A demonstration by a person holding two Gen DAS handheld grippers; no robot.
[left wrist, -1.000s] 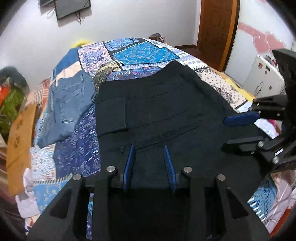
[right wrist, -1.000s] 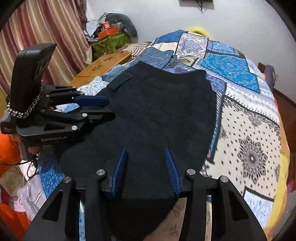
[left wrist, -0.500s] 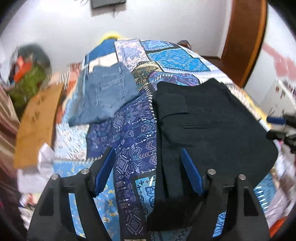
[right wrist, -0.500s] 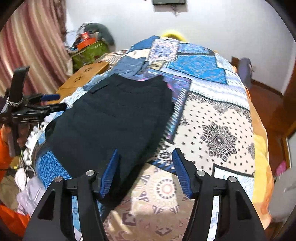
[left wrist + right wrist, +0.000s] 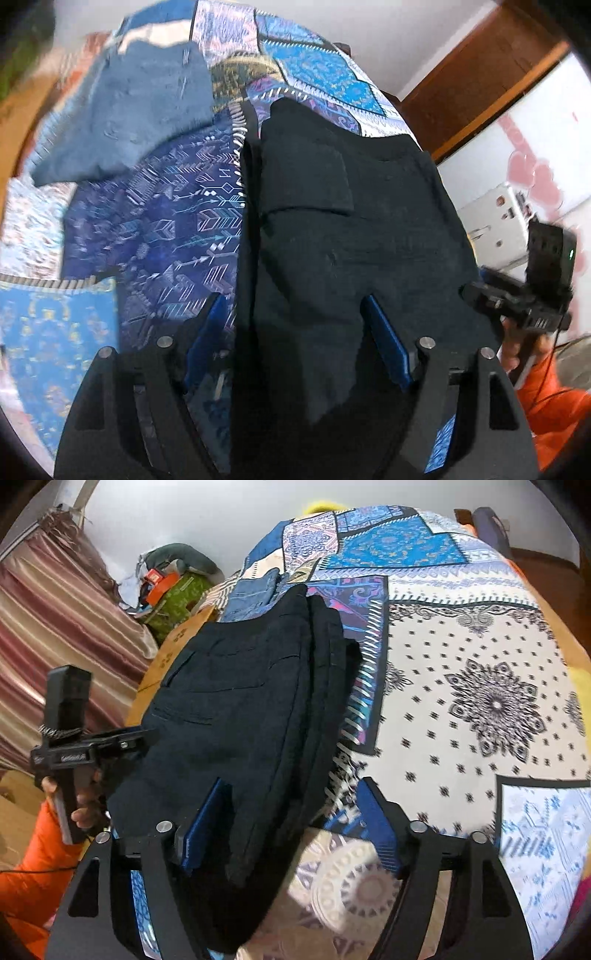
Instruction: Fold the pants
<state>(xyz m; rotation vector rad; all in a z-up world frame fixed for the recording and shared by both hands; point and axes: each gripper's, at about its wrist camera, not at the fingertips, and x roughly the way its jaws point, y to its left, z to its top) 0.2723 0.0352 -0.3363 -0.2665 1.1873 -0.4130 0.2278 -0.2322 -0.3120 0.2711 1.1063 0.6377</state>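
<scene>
Black pants (image 5: 347, 229) lie folded in several layers on the patterned bedspread (image 5: 162, 229). My left gripper (image 5: 295, 339) is open, its jaws straddling the near left edge of the pants. In the right wrist view the black pants (image 5: 236, 701) lie stacked, and my right gripper (image 5: 291, 823) is open over their near right edge. Each gripper shows in the other's view: the right gripper (image 5: 517, 299) at the pants' right side, the left gripper (image 5: 92, 746) at their left side. Neither holds cloth.
Folded blue jeans (image 5: 129, 110) lie on the bed beyond the black pants, also seen in the right wrist view (image 5: 255, 594). A wooden board (image 5: 162, 668) and a clutter pile (image 5: 166, 587) stand beside the bed. A wooden door (image 5: 469, 85) and white appliance (image 5: 495, 229) are at right.
Both grippers opened wider and moved apart, then came in low at the near edge of the pants, left at the left side, right at the right side. The pants look narrower and stacked.
</scene>
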